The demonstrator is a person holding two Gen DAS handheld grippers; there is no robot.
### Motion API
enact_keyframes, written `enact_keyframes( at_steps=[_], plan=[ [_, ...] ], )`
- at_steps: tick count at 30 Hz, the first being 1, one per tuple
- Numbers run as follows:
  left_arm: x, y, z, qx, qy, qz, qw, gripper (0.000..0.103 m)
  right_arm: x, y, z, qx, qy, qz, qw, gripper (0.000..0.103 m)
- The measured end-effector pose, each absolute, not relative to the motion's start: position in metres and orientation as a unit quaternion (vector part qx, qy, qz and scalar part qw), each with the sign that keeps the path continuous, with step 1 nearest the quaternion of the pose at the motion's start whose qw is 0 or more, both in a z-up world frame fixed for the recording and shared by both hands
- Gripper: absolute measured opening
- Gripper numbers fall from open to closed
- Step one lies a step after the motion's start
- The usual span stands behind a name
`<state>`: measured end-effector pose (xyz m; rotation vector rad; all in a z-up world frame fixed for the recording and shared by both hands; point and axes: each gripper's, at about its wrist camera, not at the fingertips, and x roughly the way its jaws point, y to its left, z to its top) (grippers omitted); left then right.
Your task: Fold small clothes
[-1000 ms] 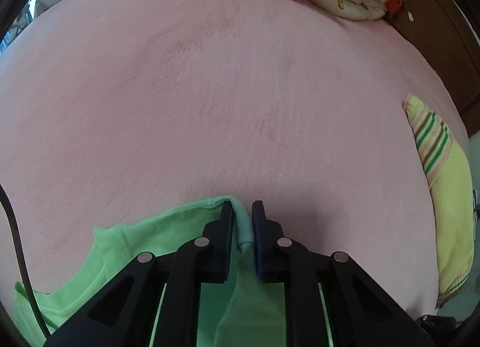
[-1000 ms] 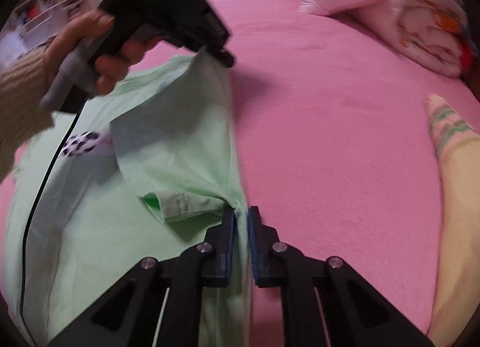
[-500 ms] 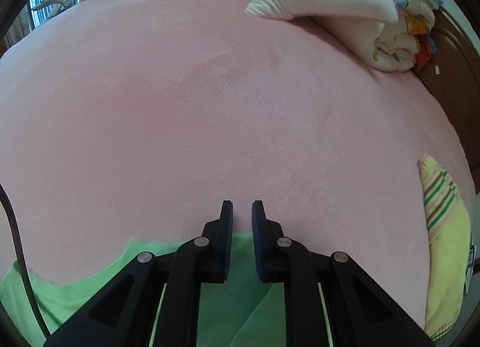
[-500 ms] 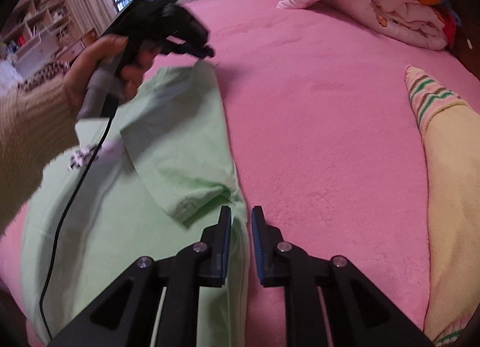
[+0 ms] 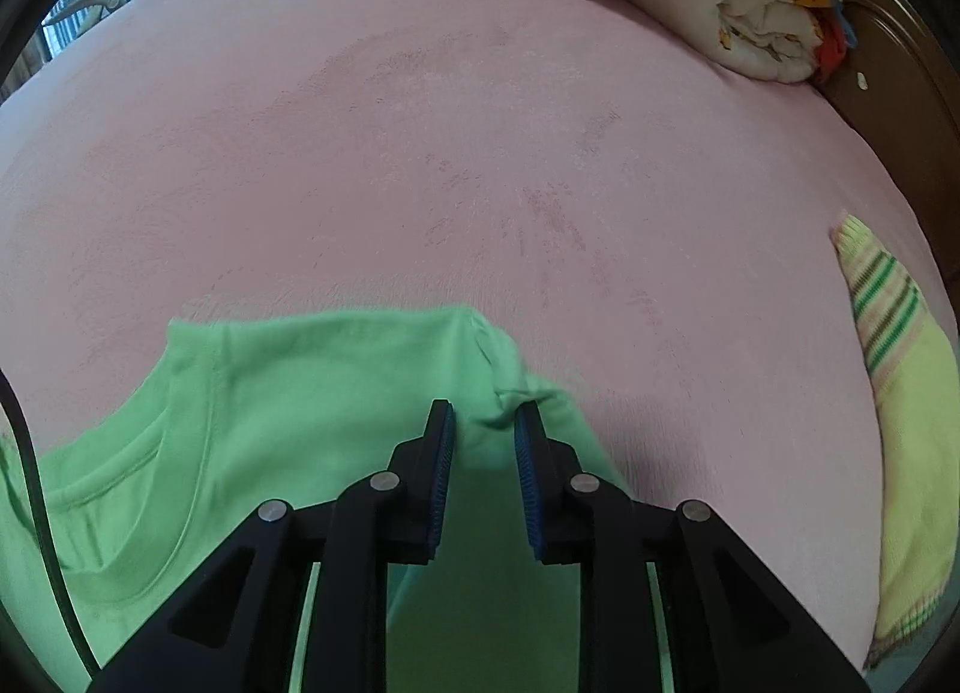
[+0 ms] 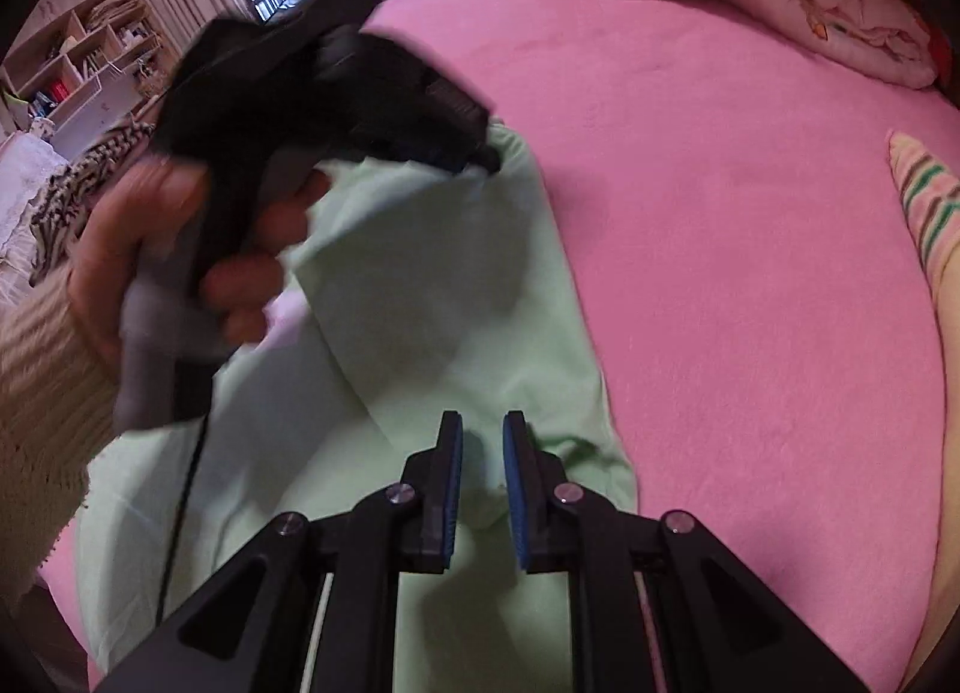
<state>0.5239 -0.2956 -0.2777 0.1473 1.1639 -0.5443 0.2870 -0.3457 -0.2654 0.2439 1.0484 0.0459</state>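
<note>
no readable text, labels, brands or numbers anywhere

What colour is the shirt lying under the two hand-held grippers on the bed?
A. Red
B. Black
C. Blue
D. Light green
D: the shirt spread on the pink bed cover is light green, seen beneath the left hand-held gripper and the right hand-held gripper alike.
</note>
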Motion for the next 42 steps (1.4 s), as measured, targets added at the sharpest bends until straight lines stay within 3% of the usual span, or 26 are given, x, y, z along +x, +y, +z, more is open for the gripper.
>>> enact_keyframes(
  at_steps=[6, 11, 16, 20, 29, 33, 42],
  plan=[
    [0.528, -0.310, -0.278, 0.067, 0.539, -0.245, 0.803, 0.020, 0.273, -0.340, -0.260, 0.111, 0.501, 0.028, 0.858, 0.015],
    [0.528, -0.280, -0.243, 0.023, 0.537, -0.230, 0.812, 0.023, 0.250, -0.322, -0.261, 0.109, 0.521, 0.054, 0.845, 0.016],
    [0.495, -0.228, -0.190, 0.003, 0.523, -0.211, 0.826, 0.035, 0.215, -0.301, -0.233, 0.104, 0.511, 0.072, 0.850, 0.016],
    [0.442, -0.177, -0.155, 0.009, 0.507, -0.193, 0.840, 0.052, 0.187, -0.290, -0.200, 0.103, 0.490, 0.075, 0.862, 0.016],
    [0.320, -0.049, -0.080, 0.037, 0.464, -0.146, 0.873, 0.058, 0.173, -0.264, -0.130, 0.097, 0.454, 0.063, 0.884, 0.016],
    [0.288, -0.002, -0.062, 0.041, 0.456, -0.116, 0.882, 0.073, 0.185, -0.241, -0.107, 0.093, 0.439, 0.073, 0.891, 0.016],
    [0.260, 0.110, -0.072, 0.039, 0.446, -0.030, 0.894, 0.077, 0.241, -0.165, -0.078, 0.055, 0.416, 0.123, 0.899, 0.016]
  ],
)
